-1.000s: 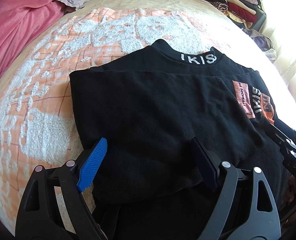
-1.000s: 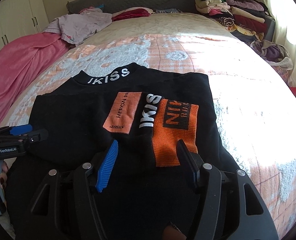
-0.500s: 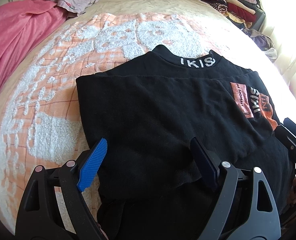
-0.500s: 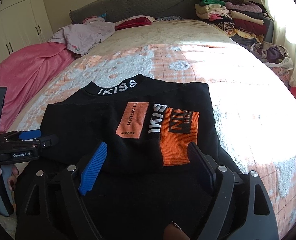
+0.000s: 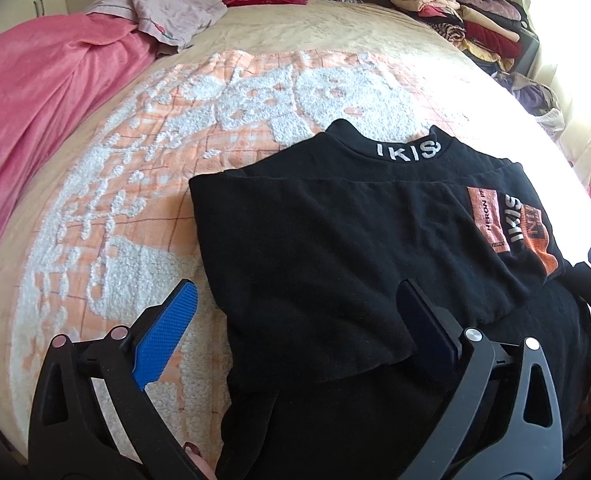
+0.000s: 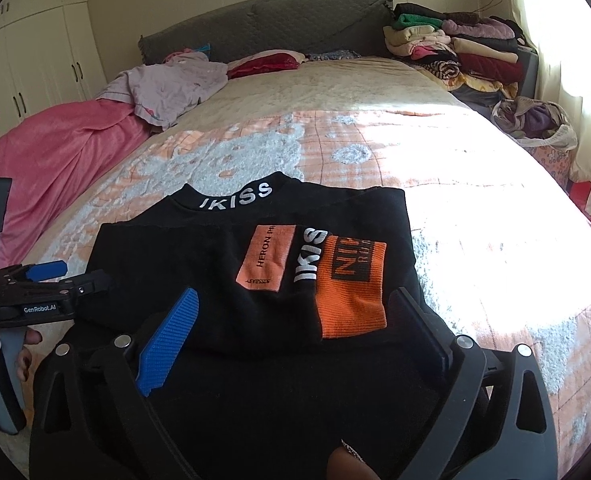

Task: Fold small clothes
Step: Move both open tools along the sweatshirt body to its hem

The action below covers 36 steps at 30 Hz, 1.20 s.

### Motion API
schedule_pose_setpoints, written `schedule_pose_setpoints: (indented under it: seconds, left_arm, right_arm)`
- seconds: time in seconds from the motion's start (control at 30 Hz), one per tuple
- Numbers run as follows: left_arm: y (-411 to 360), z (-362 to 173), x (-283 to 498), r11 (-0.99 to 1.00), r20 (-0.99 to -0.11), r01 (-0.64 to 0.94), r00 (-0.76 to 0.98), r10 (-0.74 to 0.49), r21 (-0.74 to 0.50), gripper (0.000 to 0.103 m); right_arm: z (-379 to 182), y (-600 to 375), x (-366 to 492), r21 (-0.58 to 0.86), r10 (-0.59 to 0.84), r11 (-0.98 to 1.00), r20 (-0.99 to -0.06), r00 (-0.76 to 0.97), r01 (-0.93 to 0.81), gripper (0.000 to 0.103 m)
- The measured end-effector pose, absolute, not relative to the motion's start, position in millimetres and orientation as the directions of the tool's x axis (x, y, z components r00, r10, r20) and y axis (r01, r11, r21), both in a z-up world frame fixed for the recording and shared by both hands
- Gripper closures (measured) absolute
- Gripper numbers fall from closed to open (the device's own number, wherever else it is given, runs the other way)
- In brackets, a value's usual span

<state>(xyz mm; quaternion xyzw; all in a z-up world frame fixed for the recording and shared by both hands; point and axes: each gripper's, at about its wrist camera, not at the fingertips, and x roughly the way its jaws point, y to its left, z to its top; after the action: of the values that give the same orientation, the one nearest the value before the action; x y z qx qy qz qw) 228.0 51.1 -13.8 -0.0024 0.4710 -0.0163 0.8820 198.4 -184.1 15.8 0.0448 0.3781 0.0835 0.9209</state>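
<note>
Both tools [image 5: 295,312] [image 6: 295,312], just spread, seemingly clear the black top [image 6: 255,288], collar pointing headboard-ward.

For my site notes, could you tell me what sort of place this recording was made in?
A home bedroom, most likely: the black top lies on a large bed with a padded headboard, white wardrobe doors stand at one side, and stacked clothes sit by the window.

A home bedroom: bed [image 6: 335,88] with padded headboard [image 6: 255,28]; white wardrobe [image 6: 35,52]; stacked clothes [image 6: 455,56]
</note>
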Motion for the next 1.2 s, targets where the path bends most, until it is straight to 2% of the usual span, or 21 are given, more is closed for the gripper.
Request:
schedule_pose_setpoints:
  seconds: [0.67,1.2]
  left_arm:
    - [70,1,193,1.000,-0.781,-0.017,0.624,-0.004,-0.018,0.010]
    - [73,7,145,0.993,-0.717,-0.039,0.695,-0.055,-0.115,0.010]
  right_arm:
    - [38,-196,164,0.149,0.174,0.984,-0.643,0.746,-0.101,0.007]
    - [47,-205,128,0.142,0.159,0.986,-0.609,0.777,-0.090,0.007]
